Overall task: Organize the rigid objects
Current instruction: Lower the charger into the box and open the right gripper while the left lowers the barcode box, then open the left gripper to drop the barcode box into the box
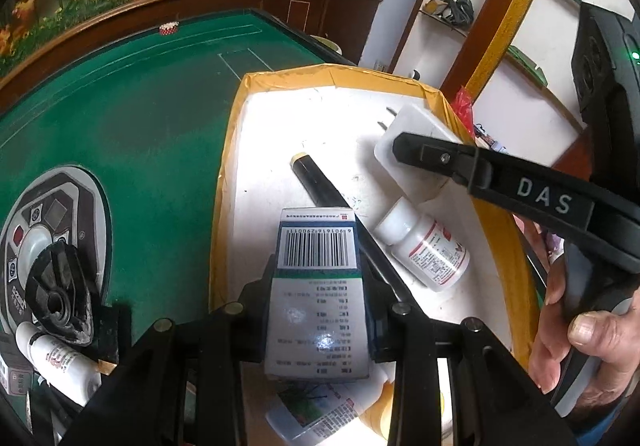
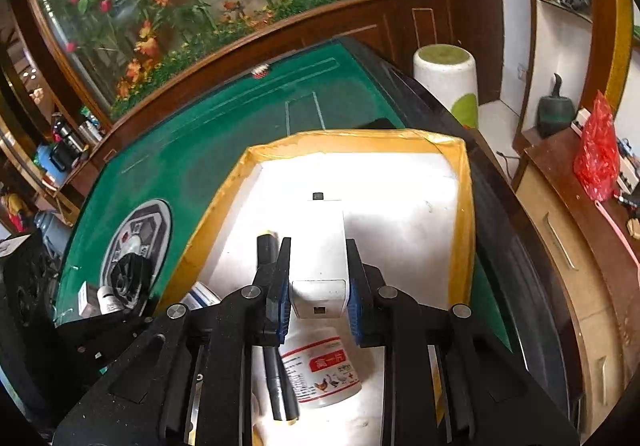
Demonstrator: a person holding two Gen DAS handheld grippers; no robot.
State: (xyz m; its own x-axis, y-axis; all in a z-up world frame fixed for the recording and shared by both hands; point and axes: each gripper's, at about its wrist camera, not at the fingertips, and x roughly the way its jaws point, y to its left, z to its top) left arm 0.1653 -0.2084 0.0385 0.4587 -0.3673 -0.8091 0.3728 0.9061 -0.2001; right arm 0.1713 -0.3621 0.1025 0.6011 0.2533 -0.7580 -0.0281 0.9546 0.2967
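Both grippers over tray [image 2: 464, 205]: left gripper [image 1: 320, 278] clamps medicine box [image 1: 316, 294], right gripper [image 2: 318, 286] clamps white charger [image 2: 320, 246]. Pen [image 1: 320, 181], bottle [image 1: 424, 250] already in; 2+ items left on green table [image 1: 140, 105].

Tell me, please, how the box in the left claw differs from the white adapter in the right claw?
The box is printed cardboard with a barcode and blue-green trim; the white adapter is plain plastic. The adapter has two metal prongs at one end; the box has none. Both are rectangular, clamped between claw pads above the yellow-rimmed tray.

White plug adapter [image 2: 320, 246] and barcoded box [image 1: 318, 286] above tray [image 2: 460, 213]
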